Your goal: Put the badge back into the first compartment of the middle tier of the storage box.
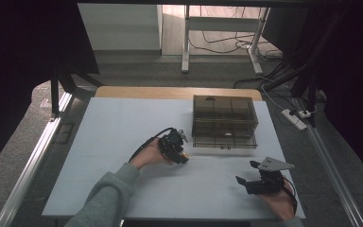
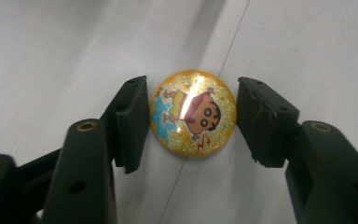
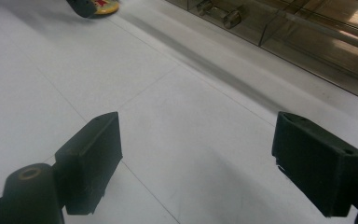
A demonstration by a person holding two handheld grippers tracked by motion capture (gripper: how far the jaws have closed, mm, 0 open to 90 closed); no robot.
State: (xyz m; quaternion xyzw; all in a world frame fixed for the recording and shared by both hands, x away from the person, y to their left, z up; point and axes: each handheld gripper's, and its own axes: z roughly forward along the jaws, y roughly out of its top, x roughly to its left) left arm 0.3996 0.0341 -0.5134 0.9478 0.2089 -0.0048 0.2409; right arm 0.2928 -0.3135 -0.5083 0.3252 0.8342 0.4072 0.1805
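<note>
**Badge between the left jaws, not yet clamped**

We see a round, domed badge [image 2: 193,113] lying flat on the white table [image 1: 113,142], just in front of the drawer box [image 1: 224,122]; its face is glossy and glittered yellow with a cartoon figure, and it catches a bright glare. The left gripper [image 2: 192,122] straddles it, jaws apart, one black pad at each side of the rim; whether the left pad already touches we cannot tell, while a sliver of table shows at the right; we judge this a line-up for a pinch across the widest part. The box is smoky clear plastic, two tiers, a small handle on its front; the right gripper [image 3: 196,158] sits nearer the person than the box, jaws wide apart over bare matt tabletop, seemingly waiting.
</note>
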